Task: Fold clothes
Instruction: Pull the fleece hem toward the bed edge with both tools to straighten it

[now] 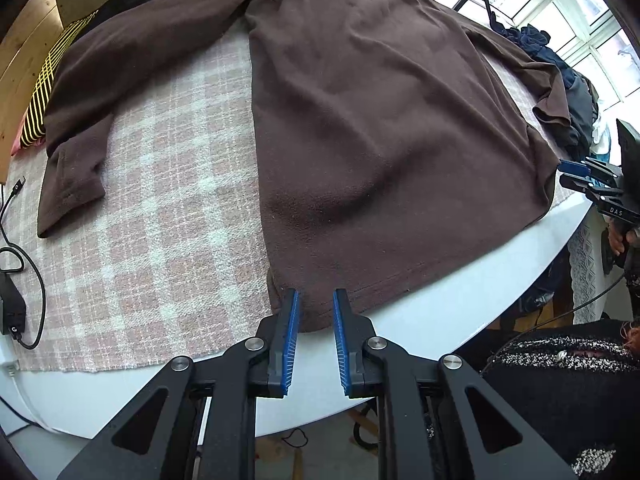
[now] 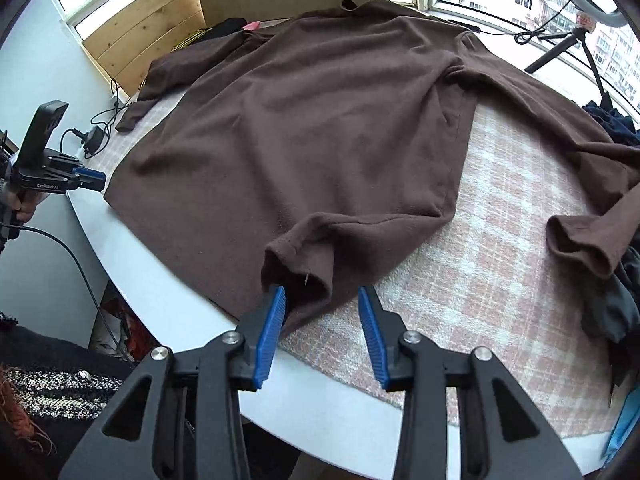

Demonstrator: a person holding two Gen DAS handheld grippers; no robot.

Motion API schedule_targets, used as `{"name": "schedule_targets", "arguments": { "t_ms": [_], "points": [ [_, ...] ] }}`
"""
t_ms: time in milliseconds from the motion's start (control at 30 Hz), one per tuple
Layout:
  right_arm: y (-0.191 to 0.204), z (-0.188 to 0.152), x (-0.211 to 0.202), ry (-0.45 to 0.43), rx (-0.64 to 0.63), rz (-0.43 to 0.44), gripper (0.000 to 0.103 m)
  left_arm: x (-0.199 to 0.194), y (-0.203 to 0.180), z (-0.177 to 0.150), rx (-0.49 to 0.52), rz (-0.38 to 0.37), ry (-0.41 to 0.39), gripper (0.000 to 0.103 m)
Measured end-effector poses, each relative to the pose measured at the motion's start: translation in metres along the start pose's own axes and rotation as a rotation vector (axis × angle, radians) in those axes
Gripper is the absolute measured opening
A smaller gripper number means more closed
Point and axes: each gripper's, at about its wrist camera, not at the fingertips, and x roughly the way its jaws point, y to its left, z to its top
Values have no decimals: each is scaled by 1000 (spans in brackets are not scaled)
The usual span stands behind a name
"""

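A brown long-sleeved fleece top [image 1: 360, 120] lies spread flat on a pink plaid cloth [image 1: 160, 208], sleeves out to both sides. My left gripper [image 1: 316, 296] is open, its blue fingers astride the near left hem corner, nothing clamped. The right gripper shows at the right edge of that view [image 1: 572, 174]. In the right wrist view the top [image 2: 320, 120] has its near right hem corner bunched up. My right gripper [image 2: 322, 294] is open, with the left finger [image 2: 274, 312] touching that raised corner. The left gripper [image 2: 92, 180] shows at the far left.
The round white table [image 1: 460, 312] carries the plaid cloth [image 2: 500, 260]. A yellow-striped black garment [image 1: 44, 92] lies at the left, dark clothes [image 1: 560, 64] are piled at the right. A charger and cables [image 1: 12, 300] sit at the left edge. A tripod [image 2: 576, 48] stands by the windows.
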Motion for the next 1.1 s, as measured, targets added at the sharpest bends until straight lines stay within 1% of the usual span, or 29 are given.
{"name": "schedule_targets", "arguments": {
  "t_ms": [67, 100, 133, 167, 200, 300, 467, 533, 567, 600, 633, 767, 800, 833, 867, 933, 967, 1000, 1033, 1067, 1100],
  "points": [
    [2, 9, 13, 14, -26, -35, 38, 0, 5, -4, -15, 0, 0, 18],
    [0, 11, 18, 25, -18, -26, 36, 0, 9, -6, -26, 3, 0, 20],
    [-3, 13, 24, 35, -10, -17, 21, 0, 12, -9, -36, 5, -1, 22],
    [-6, 14, 27, 49, 12, -12, 3, 0, 16, -12, -48, 4, -1, 23],
    [-9, 14, 29, 61, 33, -6, 3, -1, 18, -14, -54, 4, -2, 24],
    [-17, 6, 15, 35, 68, 3, 3, 2, 20, -17, -56, 5, -5, 32],
    [-28, -6, -10, -4, 128, -9, 3, 15, 20, -9, -50, 15, 2, 33],
    [-35, -11, -17, -23, 180, 19, 3, 21, 21, -6, -54, 11, 4, 33],
    [-37, -13, -18, -27, 195, 16, 3, 20, 18, -3, -43, 2, 0, 32],
    [-39, -15, -20, -30, 210, 12, 3, 19, 16, -1, -33, -6, -4, 27],
    [-39, -15, -18, -28, 216, 3, 3, 18, 13, 1, -23, -15, -9, 2],
    [-37, -9, -21, -49, 207, -13, 3, 12, 4, 10, 19, -51, -26, 3],
    [-36, -2, -28, -66, 197, -21, 3, 9, 2, 12, 28, -61, -34, 3],
    [-36, 7, -42, -99, 188, -36, 2, -7, 2, 17, 28, -78, -68, 3],
    [-35, 16, -57, -132, 179, -52, 2, -30, 4, 20, 23, -88, -118, 3],
    [-31, 20, -104, -248, 169, -90, 2, -74, 6, 14, 12, -79, -217, 3],
    [-29, 22, -128, -305, 165, -108, 2, -83, 9, 12, 5, -80, -240, 3],
    [-30, 12, -142, -341, 185, -107, 2, -85, 22, 13, -7, -110, -231, 3],
    [-33, 0, -143, -337, 227, -105, 2, -85, 33, 12, -20, -138, -219, 3],
    [-39, -16, -131, -289, 288, -97, 2, -75, 31, 4, -35, -147, -181, 3],
    [-45, -30, -111, -212, 331, -98, 2, -64, 28, -4, -50, -156, -144, 3]
  ]
}}
